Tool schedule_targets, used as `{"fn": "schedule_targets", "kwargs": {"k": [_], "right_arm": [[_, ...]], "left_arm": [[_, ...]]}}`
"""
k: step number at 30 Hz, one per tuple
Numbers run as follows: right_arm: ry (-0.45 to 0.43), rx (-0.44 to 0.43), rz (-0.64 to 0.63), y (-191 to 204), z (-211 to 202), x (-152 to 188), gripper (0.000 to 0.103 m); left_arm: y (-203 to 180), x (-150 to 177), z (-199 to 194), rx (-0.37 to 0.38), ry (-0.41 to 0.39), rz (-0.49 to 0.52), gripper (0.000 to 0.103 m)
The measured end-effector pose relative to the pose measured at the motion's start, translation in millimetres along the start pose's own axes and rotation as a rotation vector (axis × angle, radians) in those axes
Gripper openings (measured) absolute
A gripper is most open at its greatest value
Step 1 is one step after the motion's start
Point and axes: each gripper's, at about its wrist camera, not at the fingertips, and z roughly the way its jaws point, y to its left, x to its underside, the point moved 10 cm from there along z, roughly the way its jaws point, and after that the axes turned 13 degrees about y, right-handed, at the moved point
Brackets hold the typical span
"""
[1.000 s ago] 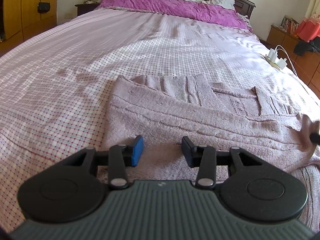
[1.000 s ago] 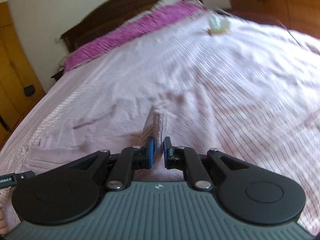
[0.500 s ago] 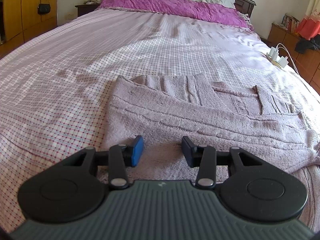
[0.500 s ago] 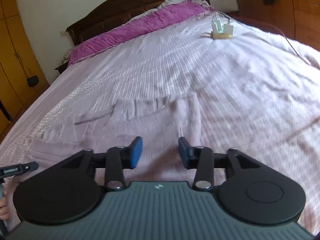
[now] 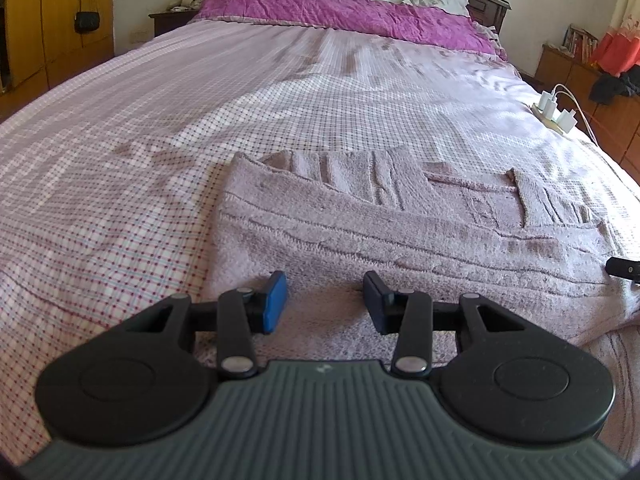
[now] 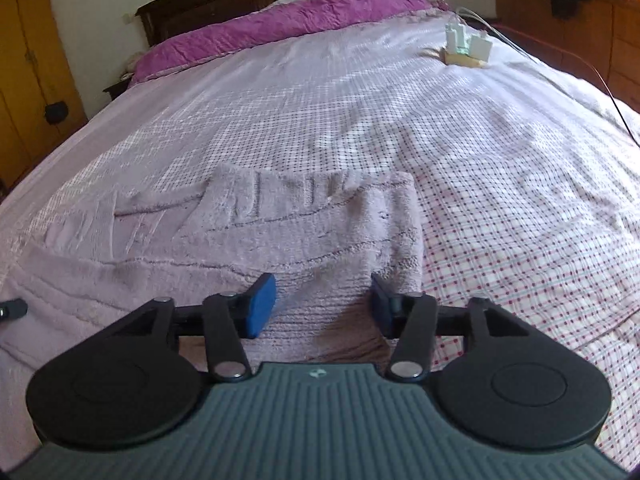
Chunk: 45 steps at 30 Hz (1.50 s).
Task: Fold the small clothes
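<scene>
Pale mauve knit sweater lying flat on checked bedsheet, partly folded, ribbed edge turned over near far side. Same sweater visible from right wrist view, right edge folded in line.

Left gripper low over near hem, jaws partly apart, nothing between pads, no cloth pinched.

Right gripper over sweater's near right part, jaws apart after just closing somewhat, empty; frame slightly blurred.

Power strip with chargers on sheet, well apart from sweater. Magenta pillow cover at headboard end.
</scene>
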Motion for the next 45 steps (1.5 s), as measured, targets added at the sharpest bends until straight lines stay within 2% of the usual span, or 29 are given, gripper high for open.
{"fn": "schedule_targets", "kwargs": {"k": [2, 3, 7, 8, 10, 13, 19, 22, 24, 27, 34, 45], "right_arm": [[-0.012, -0.010, -0.026, 4, -4, 1, 0.013], [-0.025, -0.015, -0.029, 5, -8, -1, 0.011], [-0.121, 0.018, -0.051, 5, -28, -14, 0.011], [-0.120, 0.015, -0.050, 5, -27, -16, 0.011], [-0.094, 0.022, -0.053, 3, -18, -15, 0.011], [-0.009, 0.028, -0.038, -4, 9, -3, 0.011], [-0.035, -0.008, -0.001, -9, 13, 1, 0.012], [-0.044, -0.042, 0.030, -10, 6, 0, 0.025], [-0.053, -0.063, 0.061, -11, -2, 2, 0.042], [-0.079, -0.082, 0.080, -11, -16, 3, 0.054], [-0.114, -0.127, 0.084, 1, -50, 15, 0.058], [-0.106, -0.224, 0.063, 34, -83, 41, 0.059]], "left_arm": [[-2, 0, -1, -0.017, -0.010, 0.006, 0.044], [-4, 0, -2, -0.028, -0.019, 0.009, 0.044], [-6, -4, -5, -0.045, -0.071, -0.006, 0.044], [-5, -5, -5, -0.046, -0.078, -0.011, 0.044], [-3, -6, 5, -0.046, -0.041, -0.018, 0.044], [-4, -5, 12, -0.051, -0.034, 0.005, 0.044], [-7, -3, 13, -0.074, -0.048, 0.059, 0.045], [-7, -5, 8, -0.071, -0.047, 0.046, 0.045], [-6, -4, 3, -0.068, -0.048, 0.035, 0.045], [-6, -1, -6, -0.064, -0.047, 0.026, 0.045], [-2, 11, -30, -0.059, -0.044, 0.006, 0.046], [4, 30, -59, -0.046, 0.001, 0.002, 0.046]]}}
